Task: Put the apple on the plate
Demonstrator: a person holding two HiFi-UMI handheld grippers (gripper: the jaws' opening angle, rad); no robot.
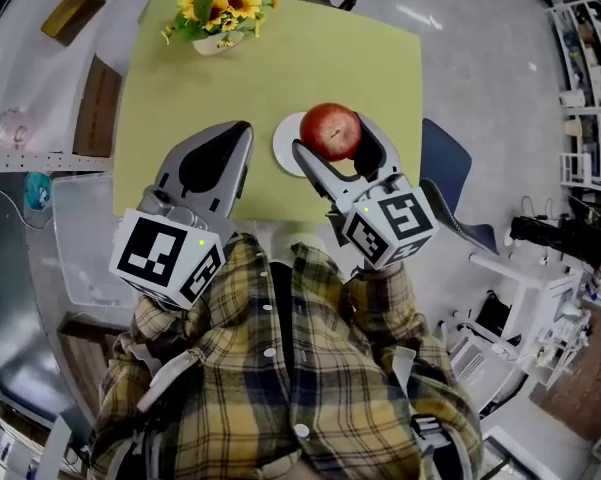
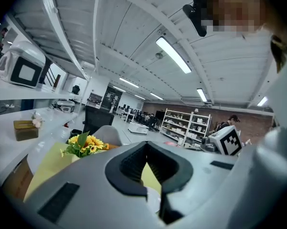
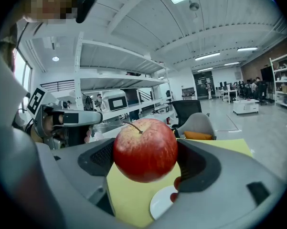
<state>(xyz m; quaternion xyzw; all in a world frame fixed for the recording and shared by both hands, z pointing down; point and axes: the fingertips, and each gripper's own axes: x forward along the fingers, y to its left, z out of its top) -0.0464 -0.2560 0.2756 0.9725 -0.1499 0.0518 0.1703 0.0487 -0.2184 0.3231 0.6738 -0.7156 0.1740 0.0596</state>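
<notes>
no readable text, labels or numbers

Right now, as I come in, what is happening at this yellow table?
A person holds a gripper in each hand over the yellow table. The right gripper has its jaws closed on a red apple and holds it in the air above the white plate. The apple is not yet on the plate. The left gripper is empty, jaws together, left of the plate. Sunflowers stand at the far edge.
</notes>
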